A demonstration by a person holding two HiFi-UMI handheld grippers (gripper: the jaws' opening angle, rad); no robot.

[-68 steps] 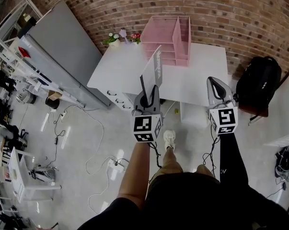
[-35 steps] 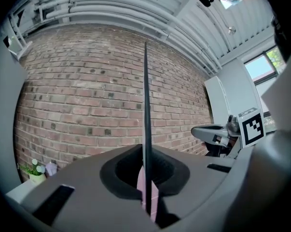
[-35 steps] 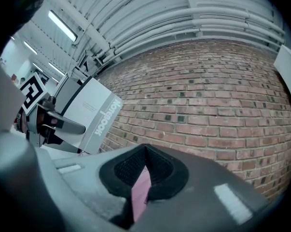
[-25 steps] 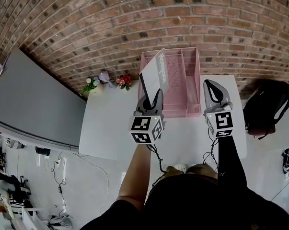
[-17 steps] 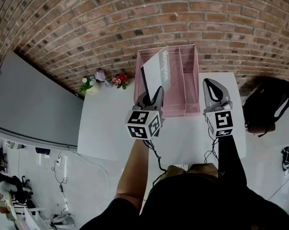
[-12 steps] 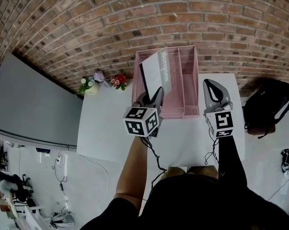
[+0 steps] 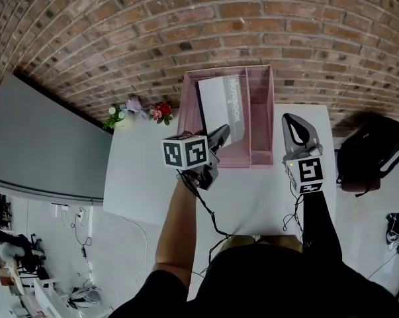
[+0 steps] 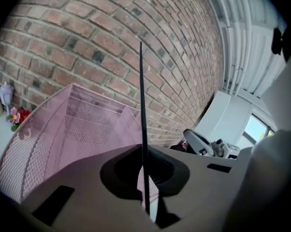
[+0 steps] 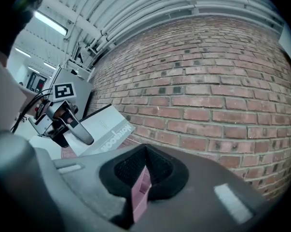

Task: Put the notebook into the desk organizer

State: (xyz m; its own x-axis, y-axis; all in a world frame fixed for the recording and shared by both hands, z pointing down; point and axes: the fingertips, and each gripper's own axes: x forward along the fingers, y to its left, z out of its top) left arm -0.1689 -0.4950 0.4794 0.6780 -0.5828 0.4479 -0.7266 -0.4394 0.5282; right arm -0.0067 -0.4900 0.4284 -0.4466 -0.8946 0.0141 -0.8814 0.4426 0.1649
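Notebook (image 7: 222, 108) clamped tight in left gripper (image 7: 220, 136), leaning over pink desk organizer (image 7: 260, 118). Right gripper (image 7: 293, 122) jaws together, empty, just beside organizer.

Open table (image 7: 136, 177) at lower left and centre of head view. Upper centre blocked by desk organizer (image 7: 259, 111), brick wall (image 7: 120, 25) directly behind; flowers (image 7: 161, 109) at its left.
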